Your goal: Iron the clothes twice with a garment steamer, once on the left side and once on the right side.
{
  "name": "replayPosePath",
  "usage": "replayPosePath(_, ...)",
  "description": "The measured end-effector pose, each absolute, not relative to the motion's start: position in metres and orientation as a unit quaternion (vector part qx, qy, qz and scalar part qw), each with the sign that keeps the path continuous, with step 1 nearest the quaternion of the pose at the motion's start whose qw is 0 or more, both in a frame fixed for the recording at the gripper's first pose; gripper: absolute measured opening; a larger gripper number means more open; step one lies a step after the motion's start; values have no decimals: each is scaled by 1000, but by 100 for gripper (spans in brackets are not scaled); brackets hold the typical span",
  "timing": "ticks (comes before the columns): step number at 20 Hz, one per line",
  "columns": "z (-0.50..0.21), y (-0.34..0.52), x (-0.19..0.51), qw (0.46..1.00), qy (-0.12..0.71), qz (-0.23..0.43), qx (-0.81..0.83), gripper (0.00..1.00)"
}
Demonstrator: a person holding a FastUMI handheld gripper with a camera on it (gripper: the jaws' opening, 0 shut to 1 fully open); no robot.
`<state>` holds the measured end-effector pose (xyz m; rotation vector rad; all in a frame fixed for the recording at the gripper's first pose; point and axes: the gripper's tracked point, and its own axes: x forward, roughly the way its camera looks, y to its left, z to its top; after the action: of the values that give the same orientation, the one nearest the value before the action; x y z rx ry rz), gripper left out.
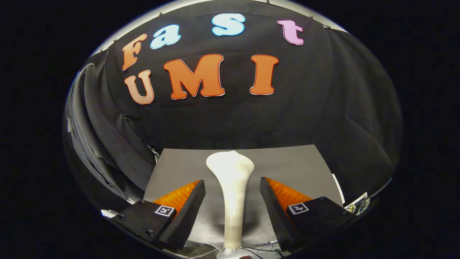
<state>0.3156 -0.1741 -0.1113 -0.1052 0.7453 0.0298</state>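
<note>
A white garment steamer (231, 187) stands upright on the grey tabletop (291, 162), slim in the handle and flaring to a wide head at the top. It rises between the two fingers of my gripper (233, 182), which is open. A gap shows on each side, and neither finger (188, 205) touches the handle. A dark garment (90, 122) hangs at the left, beyond the table's edge, against the black cloth wall.
The grey tabletop runs back to the black cloth wall (233, 118). Thin cables (264, 248) lie near the steamer's base. Small white items (357, 201) sit off the table's right edge.
</note>
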Motion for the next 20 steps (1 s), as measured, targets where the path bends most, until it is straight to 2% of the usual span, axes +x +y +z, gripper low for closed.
replayPosePath(9,-178,-184,320,894,446,17,-38,99)
replayPosePath(18,-205,-182,325,876,481,21,2,82)
replayPosePath(20,-210,-179,324,874,485,21,5,72)
